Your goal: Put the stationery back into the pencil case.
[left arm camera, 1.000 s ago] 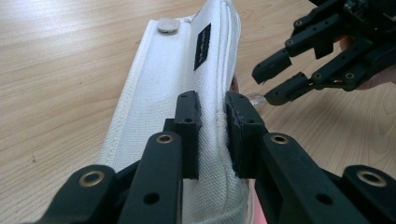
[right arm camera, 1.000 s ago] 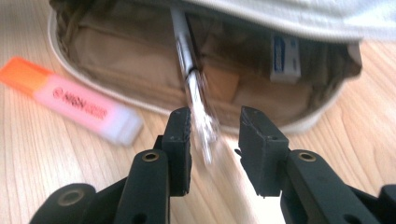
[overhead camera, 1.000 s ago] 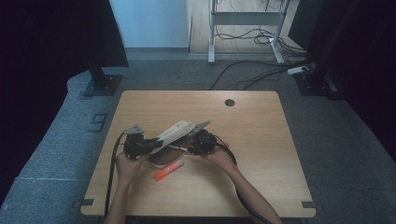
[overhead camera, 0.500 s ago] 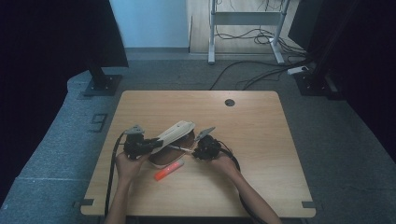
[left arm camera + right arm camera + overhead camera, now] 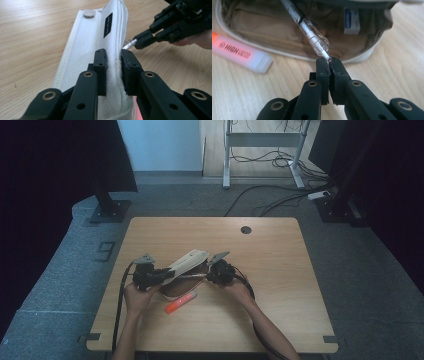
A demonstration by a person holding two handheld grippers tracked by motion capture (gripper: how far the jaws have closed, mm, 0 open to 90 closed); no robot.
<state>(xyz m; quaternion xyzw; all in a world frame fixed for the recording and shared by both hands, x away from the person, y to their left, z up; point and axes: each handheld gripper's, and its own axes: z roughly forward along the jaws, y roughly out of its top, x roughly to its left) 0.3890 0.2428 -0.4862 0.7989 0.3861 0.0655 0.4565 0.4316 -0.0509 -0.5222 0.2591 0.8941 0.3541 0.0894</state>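
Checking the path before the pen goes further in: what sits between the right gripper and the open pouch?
The clear pen alone: the right gripper pinches its tip, its barrel reaching into the pouch. This shows in the right gripper view.

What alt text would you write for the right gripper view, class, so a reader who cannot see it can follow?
The right gripper pinches the tip of a clear pen whose far end reaches into an open beige pencil case. An orange highlighter lies on the wooden table beside the case.

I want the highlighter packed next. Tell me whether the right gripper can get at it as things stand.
Probably not yet: the right gripper is shut on the pen at the pouch mouth. The highlighter lies uncovered beside it.
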